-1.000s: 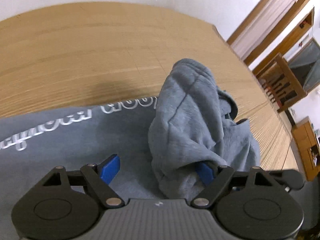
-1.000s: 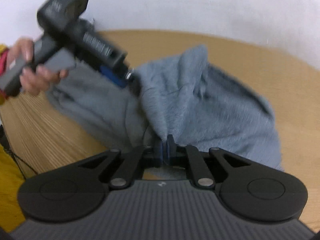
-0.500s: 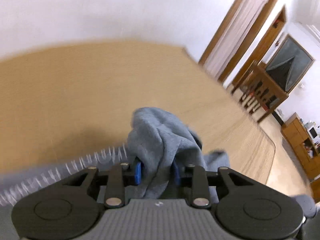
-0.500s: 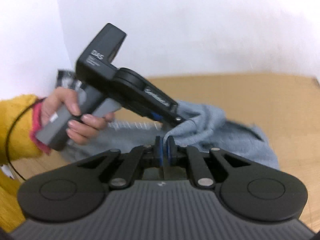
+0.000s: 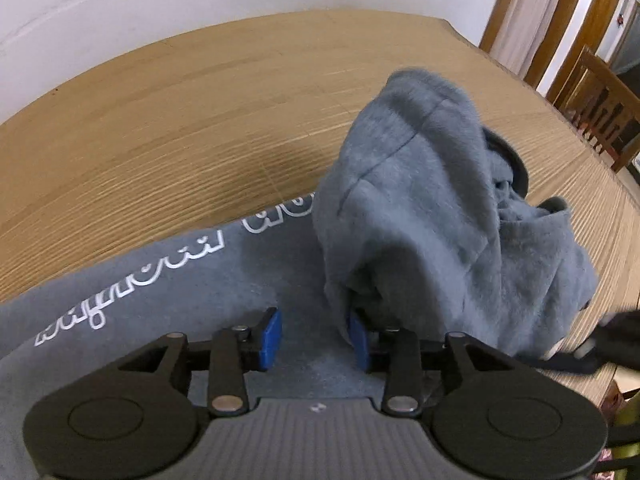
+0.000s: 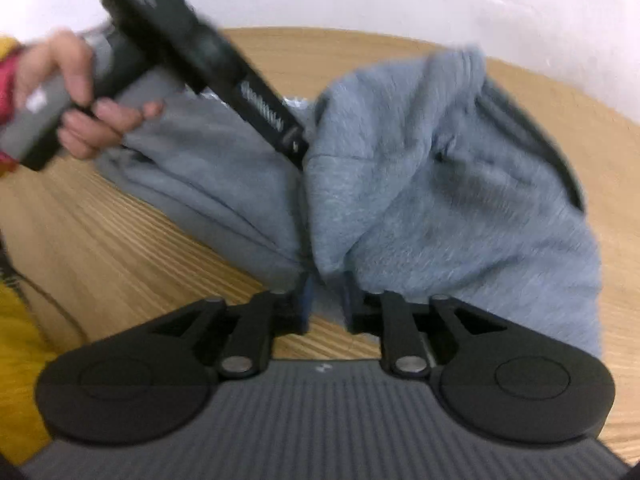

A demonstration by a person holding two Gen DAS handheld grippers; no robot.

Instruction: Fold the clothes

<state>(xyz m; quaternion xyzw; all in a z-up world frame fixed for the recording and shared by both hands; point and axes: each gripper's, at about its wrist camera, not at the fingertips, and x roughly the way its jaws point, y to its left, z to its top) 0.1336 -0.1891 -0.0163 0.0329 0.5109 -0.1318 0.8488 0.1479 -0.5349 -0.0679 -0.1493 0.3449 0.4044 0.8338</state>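
Observation:
A grey sweatshirt (image 5: 440,220) with white lettering (image 5: 132,284) lies on the wooden table (image 5: 200,120). One part of it is bunched and folded over the flat body. My left gripper (image 5: 314,338) hovers over the flat part, its jaws opening; nothing is pinched, and the bunch only leans on the right blue pad (image 5: 358,340). In the right wrist view, my right gripper (image 6: 327,302) sits at the near edge of the sweatshirt (image 6: 420,180). Its jaws are opening, with a cloth edge loose in the gap. The left gripper's body (image 6: 192,52) is held by a hand (image 6: 80,92), tips buried in cloth.
A white wall runs behind the table (image 6: 120,248). Far right in the left wrist view, a wooden chair (image 5: 600,108) and a door frame (image 5: 520,12) stand beyond the table edge. A yellow sleeve (image 6: 20,360) is at the lower left.
Half a second ago both grippers held a pinched fold of the sweatshirt raised. Now the fold lies on the garment, and both pairs of jaws have parted and let go.

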